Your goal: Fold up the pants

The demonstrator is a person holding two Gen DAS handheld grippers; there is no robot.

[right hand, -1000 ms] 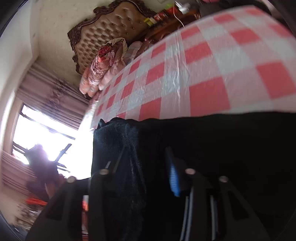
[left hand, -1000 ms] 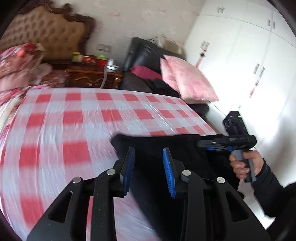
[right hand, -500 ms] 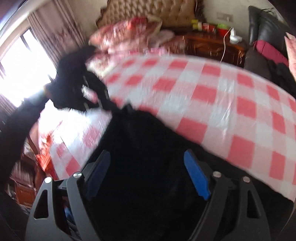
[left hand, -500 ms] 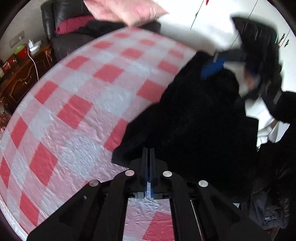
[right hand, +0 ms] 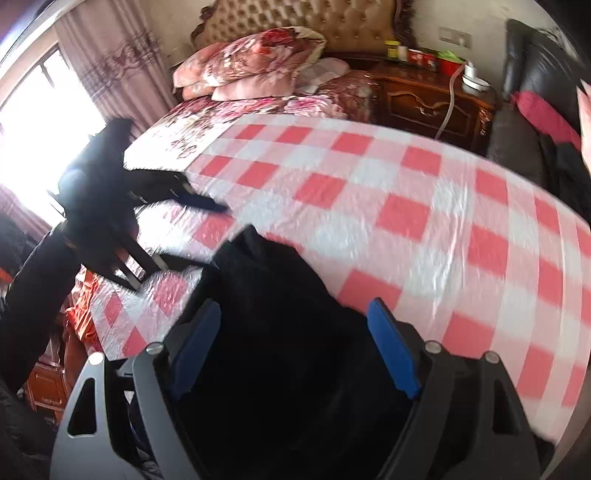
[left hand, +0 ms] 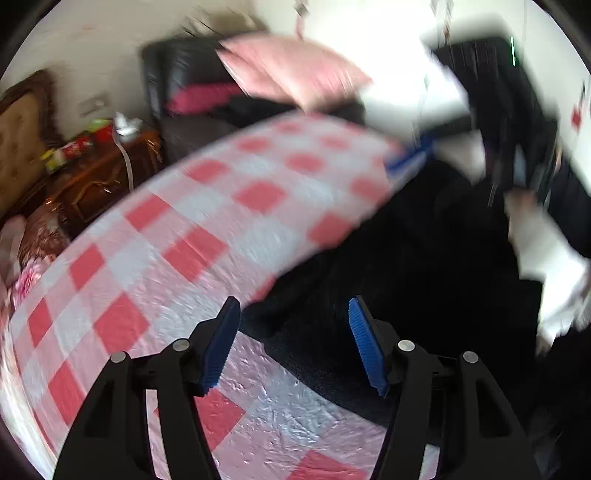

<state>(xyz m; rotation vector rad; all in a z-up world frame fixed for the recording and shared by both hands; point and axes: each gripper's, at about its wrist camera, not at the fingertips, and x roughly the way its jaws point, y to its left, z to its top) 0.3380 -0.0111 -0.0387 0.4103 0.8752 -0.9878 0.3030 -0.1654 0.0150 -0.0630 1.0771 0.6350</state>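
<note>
Black pants (left hand: 424, 258) are lying bunched at the bed's (left hand: 207, 221) near edge. Left tool (left hand: 293, 343) is opening with nothing pinched; right tool (right hand: 295, 347) is hanging wide open, empty. Looks like regrasping between folds, so next they'll need an edge.

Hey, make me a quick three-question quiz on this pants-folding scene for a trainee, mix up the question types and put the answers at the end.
1. True or false: the left gripper is clamped shut on the black pants.
2. Multiple choice: what covers the bed under the pants? A) a plain blue sheet B) a red-and-white checked cover C) a bare mattress
3. Fill in: in the right wrist view, the floral pillows lie against the padded ____.

Key
1. False: its jaws are opening, the pads clear of the cloth.
2. B
3. Headboard
</note>
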